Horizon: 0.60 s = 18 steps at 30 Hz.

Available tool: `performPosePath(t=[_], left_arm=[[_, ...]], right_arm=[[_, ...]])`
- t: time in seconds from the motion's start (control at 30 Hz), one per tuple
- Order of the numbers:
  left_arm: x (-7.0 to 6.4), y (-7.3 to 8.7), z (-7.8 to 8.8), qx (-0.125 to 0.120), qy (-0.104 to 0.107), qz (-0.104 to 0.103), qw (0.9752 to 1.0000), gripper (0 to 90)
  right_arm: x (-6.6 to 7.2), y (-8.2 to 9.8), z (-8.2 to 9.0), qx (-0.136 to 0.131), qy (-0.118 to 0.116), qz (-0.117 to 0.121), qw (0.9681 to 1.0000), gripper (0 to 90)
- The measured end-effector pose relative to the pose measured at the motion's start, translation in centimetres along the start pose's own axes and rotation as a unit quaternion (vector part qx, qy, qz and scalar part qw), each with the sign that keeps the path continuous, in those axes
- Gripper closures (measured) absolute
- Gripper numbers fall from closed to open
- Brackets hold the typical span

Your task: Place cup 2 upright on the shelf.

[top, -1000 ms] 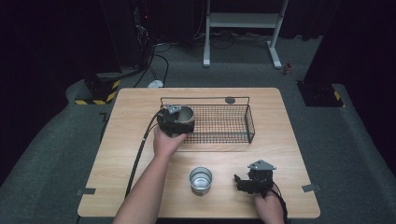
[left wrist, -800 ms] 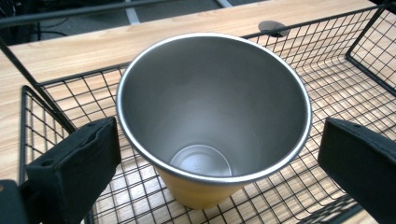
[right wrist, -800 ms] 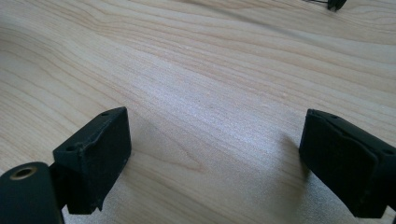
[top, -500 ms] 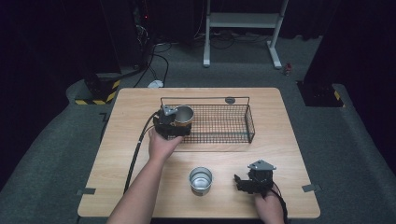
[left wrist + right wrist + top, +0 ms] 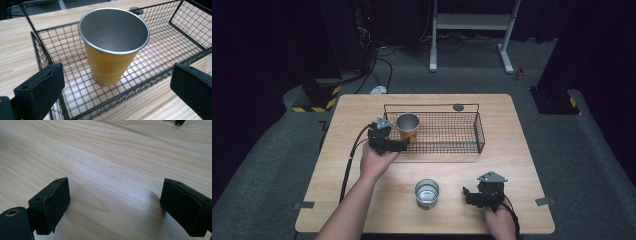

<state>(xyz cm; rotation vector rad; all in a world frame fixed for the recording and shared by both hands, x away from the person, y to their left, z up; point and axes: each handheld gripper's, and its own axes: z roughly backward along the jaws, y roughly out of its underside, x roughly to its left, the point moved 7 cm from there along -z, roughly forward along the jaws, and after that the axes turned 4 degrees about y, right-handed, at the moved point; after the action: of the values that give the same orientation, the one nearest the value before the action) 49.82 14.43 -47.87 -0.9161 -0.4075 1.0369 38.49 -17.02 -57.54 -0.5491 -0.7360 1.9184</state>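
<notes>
Orange cup [image 5: 111,53] is standing upright at nine o'clock in the wire basket [image 5: 472,114], so we are easing our spread left tongs [image 5: 388,142] straight back, right tongs [image 5: 475,195] resting spread.

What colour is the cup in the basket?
Orange outside, silver inside; cup shows best in the left gripper view.

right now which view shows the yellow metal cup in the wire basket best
The left gripper view: the yellow metal cup stands upright in the black wire basket, close and sharp. The high view shows it small at the basket's left end.
</notes>
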Motion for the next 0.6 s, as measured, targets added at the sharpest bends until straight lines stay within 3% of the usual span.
performPosePath(t=[0.6], left_arm=[[0.1, 3.8, 3.4, 0.003, 0.008, 0.002, 1.0, 0.7]], right_arm=[[0.0, 0.0, 0.0, 0.0, 0.0, 0.0, 1.0, 9.3]])
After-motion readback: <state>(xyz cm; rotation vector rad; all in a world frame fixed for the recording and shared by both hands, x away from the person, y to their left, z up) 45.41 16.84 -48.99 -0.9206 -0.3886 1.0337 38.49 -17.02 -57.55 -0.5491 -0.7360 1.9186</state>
